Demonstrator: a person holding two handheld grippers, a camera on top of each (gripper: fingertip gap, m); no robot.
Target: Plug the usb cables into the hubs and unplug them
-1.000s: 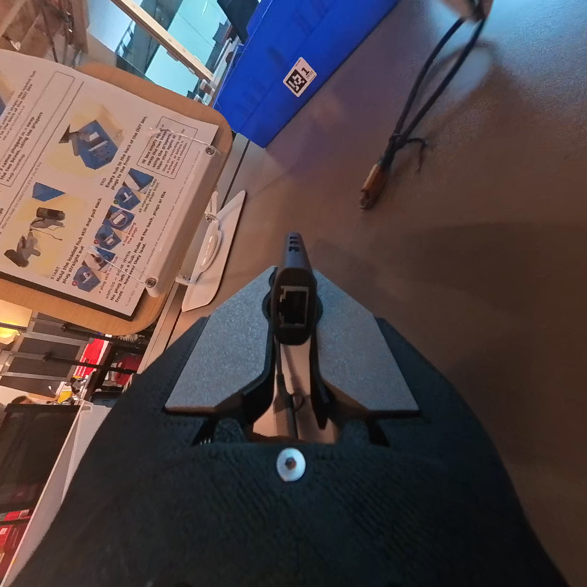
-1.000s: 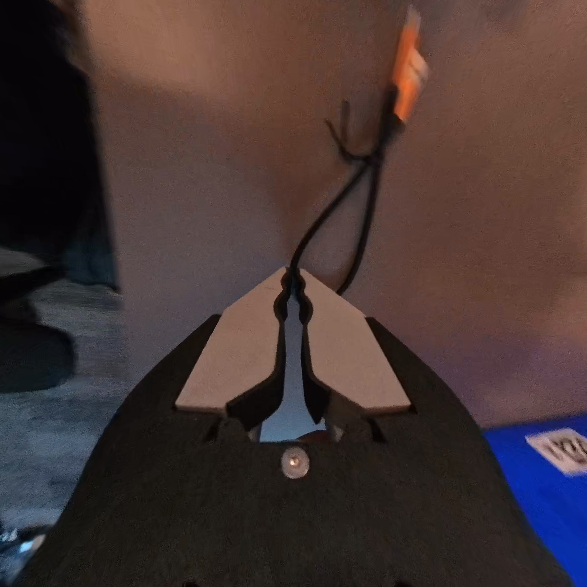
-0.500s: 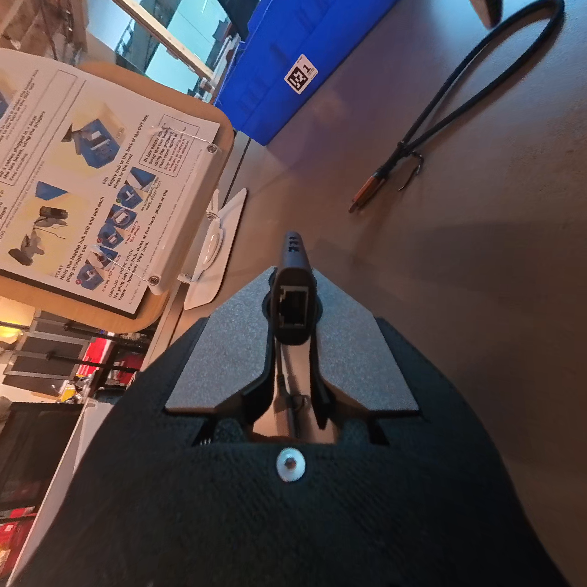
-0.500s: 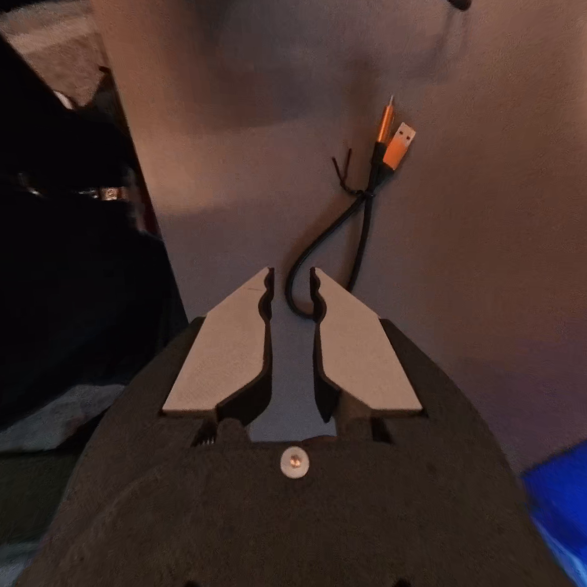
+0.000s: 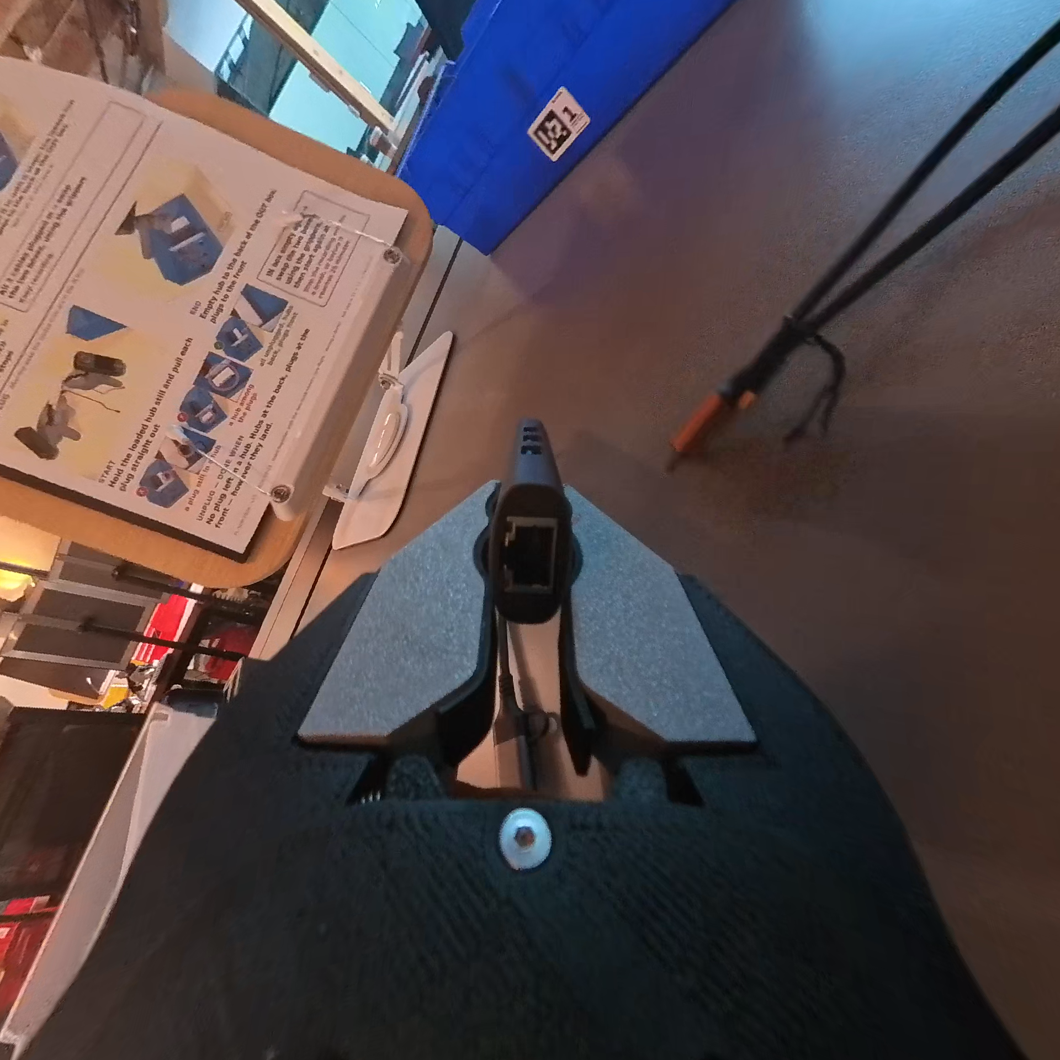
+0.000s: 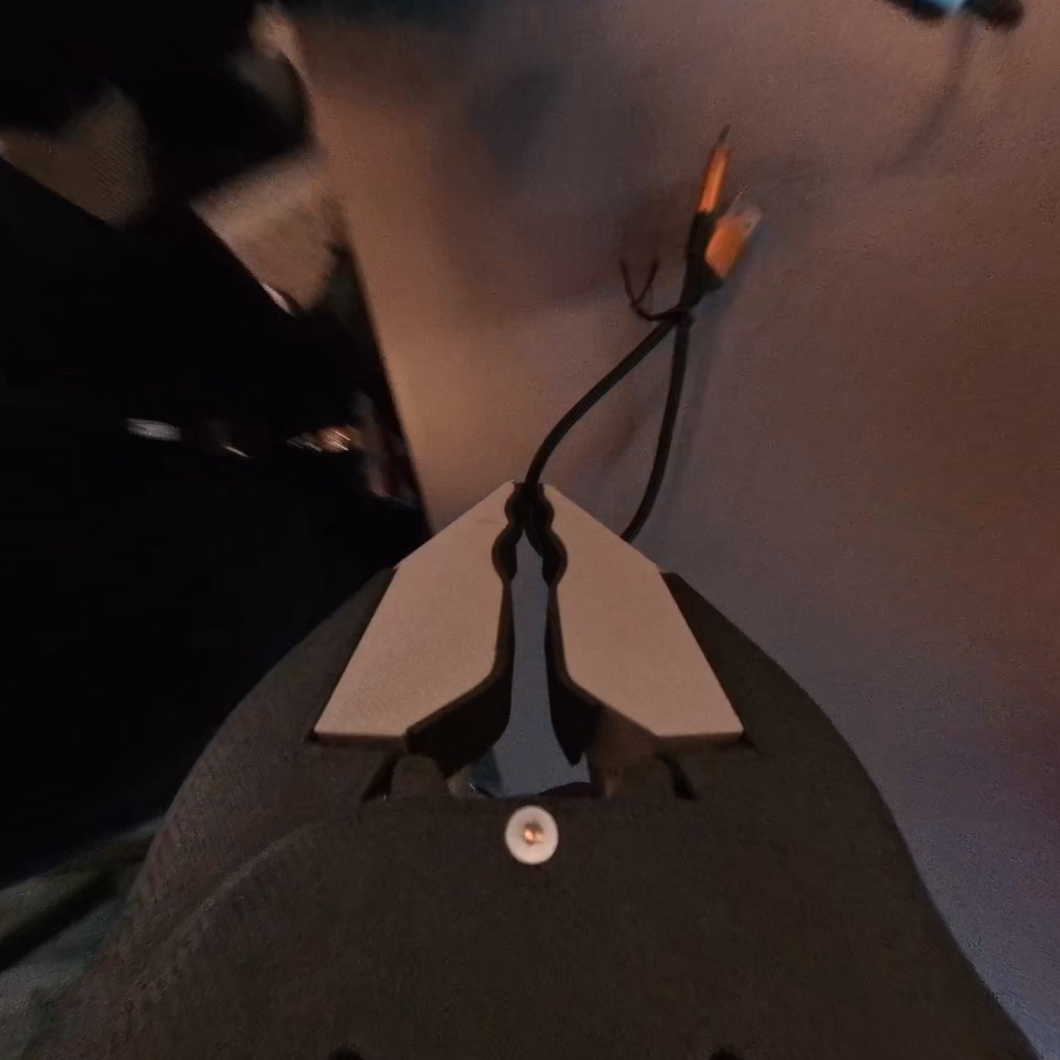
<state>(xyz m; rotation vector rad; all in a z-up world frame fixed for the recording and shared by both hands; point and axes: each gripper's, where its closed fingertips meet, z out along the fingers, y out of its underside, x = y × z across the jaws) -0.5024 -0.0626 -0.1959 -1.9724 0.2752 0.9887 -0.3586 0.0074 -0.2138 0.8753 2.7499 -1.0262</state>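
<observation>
Nearest in the left wrist view, the left claw (image 5: pixel 530 519) is pressed onto a slim black plastic hub (image 5: pixel 530 545), pinching it so that its square end socket faces the camera and its body points away over the dull brown tabletop (image 5: pixel 803 631). Farther right on that tabletop lie the orange plugs (image 5: pixel 697 421) of a black usb cable (image 5: pixel 895 229) folded double and tied near its ends. To the far left stands a wooden board with a printed instruction sheet (image 5: pixel 172 321), and beyond it a blue plastic bin (image 5: pixel 516 115).

In the blurred right wrist view, the right claw (image 6: pixel 526 496) pinches one strand of the black usb cable (image 6: pixel 579 424) at its tips, with the orange plugs (image 6: pixel 723 229) dangling farther out.

The step in hand appears to be fetching the cable for plugging in. Next, the right claw likely needs a grip nearer a plug, aligned with a port on the hub.
</observation>
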